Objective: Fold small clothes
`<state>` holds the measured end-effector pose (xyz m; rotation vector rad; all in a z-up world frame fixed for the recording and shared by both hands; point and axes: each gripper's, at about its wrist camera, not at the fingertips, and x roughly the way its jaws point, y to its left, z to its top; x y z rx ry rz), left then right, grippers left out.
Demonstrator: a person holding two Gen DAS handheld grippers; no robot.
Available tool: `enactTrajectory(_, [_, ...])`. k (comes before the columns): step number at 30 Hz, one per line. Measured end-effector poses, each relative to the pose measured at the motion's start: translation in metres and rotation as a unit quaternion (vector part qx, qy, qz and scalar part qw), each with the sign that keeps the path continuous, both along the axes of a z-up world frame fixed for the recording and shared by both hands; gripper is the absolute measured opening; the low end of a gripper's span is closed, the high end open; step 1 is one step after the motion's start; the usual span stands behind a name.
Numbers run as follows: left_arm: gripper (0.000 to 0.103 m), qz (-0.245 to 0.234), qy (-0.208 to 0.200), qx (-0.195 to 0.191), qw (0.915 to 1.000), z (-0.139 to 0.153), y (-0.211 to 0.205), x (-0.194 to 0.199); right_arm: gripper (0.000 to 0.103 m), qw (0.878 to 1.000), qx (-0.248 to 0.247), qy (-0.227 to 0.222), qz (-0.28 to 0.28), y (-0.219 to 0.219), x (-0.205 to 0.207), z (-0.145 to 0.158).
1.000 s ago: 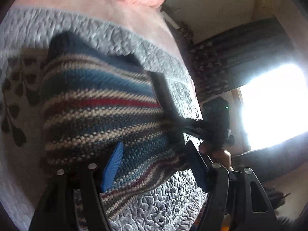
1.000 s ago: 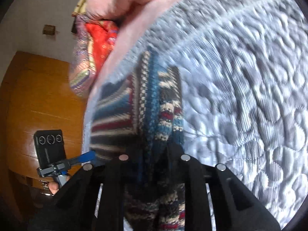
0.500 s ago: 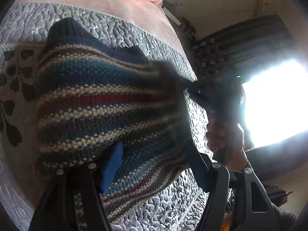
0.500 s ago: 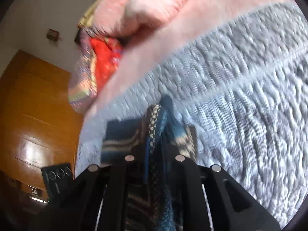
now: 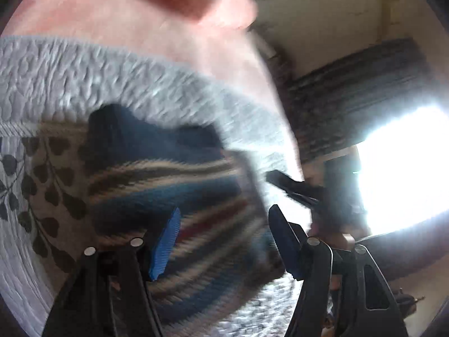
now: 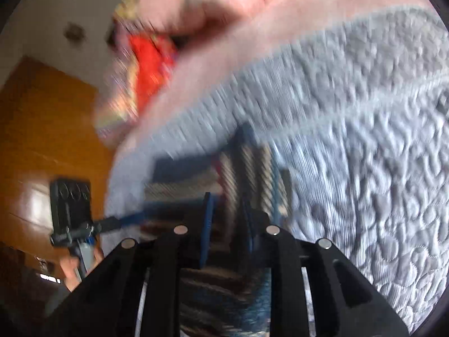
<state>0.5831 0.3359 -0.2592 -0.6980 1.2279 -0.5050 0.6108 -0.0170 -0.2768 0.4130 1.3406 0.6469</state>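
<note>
A striped knit garment (image 5: 168, 191) in blue, cream and red lies folded on the grey quilted bedspread (image 5: 84, 78). My left gripper (image 5: 224, 238) hovers open just above its near part, with the blue pads spread wide. The right gripper (image 5: 291, 188) shows blurred at the garment's right edge. In the right wrist view, the right gripper (image 6: 228, 224) has its jaws parted, and a raised fold of the garment (image 6: 247, 168) still runs between the pads and under the camera. The left gripper (image 6: 112, 221) is at the far left of that view.
A pink blanket (image 5: 140, 28) lies bunched beyond the quilt's far border, with a red patterned cloth (image 6: 148, 64) beside it. An orange wooden wardrobe (image 6: 42, 126) stands past the bed's left edge. A bright window (image 5: 407, 168) and dark curtain (image 5: 350, 84) are to the right.
The right gripper's fingers have spread apart since half a second ago, so its blue pads now show. The left gripper has pulled back a little over the garment. Both views are blurred by motion.
</note>
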Motion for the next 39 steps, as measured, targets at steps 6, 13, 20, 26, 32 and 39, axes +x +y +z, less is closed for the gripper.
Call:
enactTrajectory(6, [0.048, -0.007, 0.009, 0.035, 0.9993, -0.004, -0.009, 0.003, 0.007, 1.0, -0.025, -0.011, -0.001, -0.008, -0.005, -0.003])
enactTrajectory(13, [0.048, -0.084, -0.033, 0.012, 0.9958, 0.026, -0.032, -0.051, 0.003, 0.998, 0.002, -0.017, 0.064, -0.011, -0.069, 0.014])
enactTrajectory(20, [0.028, -0.042, 0.002, 0.007, 0.9991, 0.0, -0.024, -0.058, 0.008, 0.999, 0.011, -0.006, 0.031, -0.024, -0.084, 0.008])
enactTrajectory(26, [0.049, -0.055, -0.025, 0.047, 0.9971, 0.009, -0.033, -0.085, 0.0, 0.998, -0.034, -0.008, 0.058, -0.025, -0.112, -0.009])
enactTrajectory(32, [0.064, -0.061, -0.046, 0.079, 0.9939, 0.021, -0.049, -0.095, 0.006, 0.999, 0.014, -0.023, 0.021, -0.047, -0.13, 0.019])
enactTrajectory(39, [0.08, -0.013, -0.035, 0.034, 0.9987, 0.038, -0.028, -0.128, 0.002, 0.999, -0.032, 0.01, 0.036, -0.058, -0.14, -0.012])
